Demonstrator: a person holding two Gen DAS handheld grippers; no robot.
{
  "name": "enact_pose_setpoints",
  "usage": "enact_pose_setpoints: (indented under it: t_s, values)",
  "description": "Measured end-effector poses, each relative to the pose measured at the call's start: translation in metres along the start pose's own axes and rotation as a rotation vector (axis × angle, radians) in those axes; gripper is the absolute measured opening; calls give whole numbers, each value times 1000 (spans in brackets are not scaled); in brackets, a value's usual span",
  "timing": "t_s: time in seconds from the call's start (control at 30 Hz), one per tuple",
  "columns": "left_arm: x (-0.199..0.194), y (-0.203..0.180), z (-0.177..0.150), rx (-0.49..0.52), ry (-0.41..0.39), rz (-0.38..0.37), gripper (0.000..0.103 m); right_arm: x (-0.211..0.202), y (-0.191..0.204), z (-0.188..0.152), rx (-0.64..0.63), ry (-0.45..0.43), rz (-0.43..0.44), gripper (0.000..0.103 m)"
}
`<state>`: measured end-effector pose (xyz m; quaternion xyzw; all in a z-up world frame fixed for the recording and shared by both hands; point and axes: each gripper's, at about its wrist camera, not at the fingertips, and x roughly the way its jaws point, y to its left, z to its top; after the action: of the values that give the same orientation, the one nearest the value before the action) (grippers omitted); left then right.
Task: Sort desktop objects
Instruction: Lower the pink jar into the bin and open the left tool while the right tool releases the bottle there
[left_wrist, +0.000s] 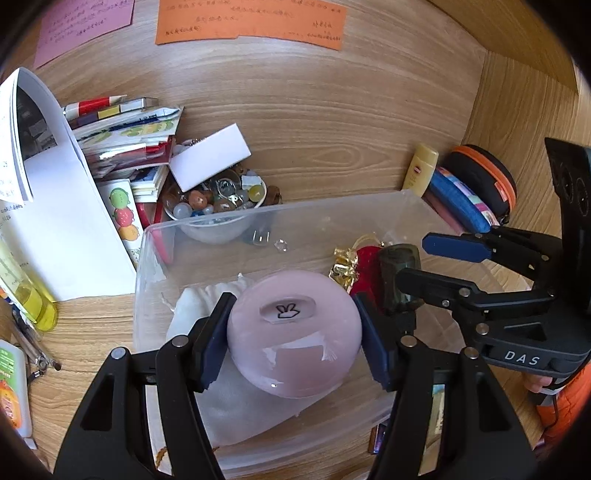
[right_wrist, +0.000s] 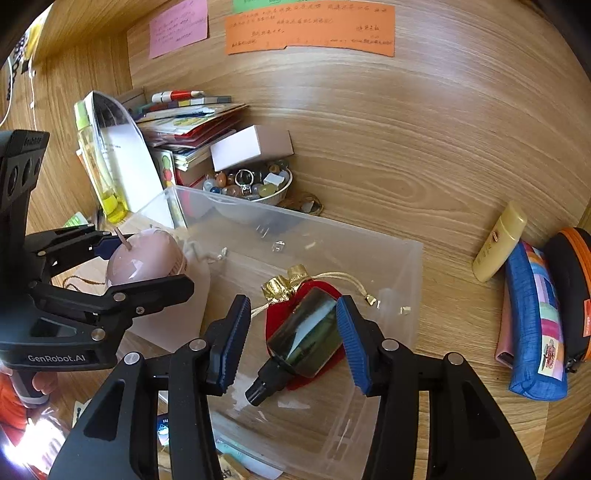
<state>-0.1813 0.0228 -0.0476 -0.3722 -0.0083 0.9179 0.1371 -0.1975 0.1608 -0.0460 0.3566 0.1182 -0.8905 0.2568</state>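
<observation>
My left gripper (left_wrist: 291, 332) is shut on a pink apple-shaped candle (left_wrist: 293, 332), holding it over the clear plastic box (left_wrist: 155, 266) above a white pouch (left_wrist: 192, 306). The candle also shows in the right wrist view (right_wrist: 144, 260). My right gripper (right_wrist: 291, 332) is open inside the box; a dark green bottle (right_wrist: 306, 338) with a black cap lies between its fingers on a red pouch (right_wrist: 280, 314) with gold trim. The right pad touches the bottle, the left pad stands apart.
A bowl of beads and trinkets (right_wrist: 255, 186) sits behind the box beside a stack of books and papers (right_wrist: 184, 125). A yellow tube (right_wrist: 498, 243), a blue pencil case (right_wrist: 535, 325) and a black-orange case (right_wrist: 574, 291) lie right. A yellow bottle (right_wrist: 98, 166) stands left.
</observation>
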Motion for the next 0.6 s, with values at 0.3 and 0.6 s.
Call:
enact_pose_setpoints:
  t_s: [0.3,0.6]
  values:
    - [-8,-9,-3,39,-33,26,65,-2,5,-2,-39,-22,-67,50]
    - [-12,-8,-3,22,-41,30,77,-7,6,-2,-53,-52,-132,80]
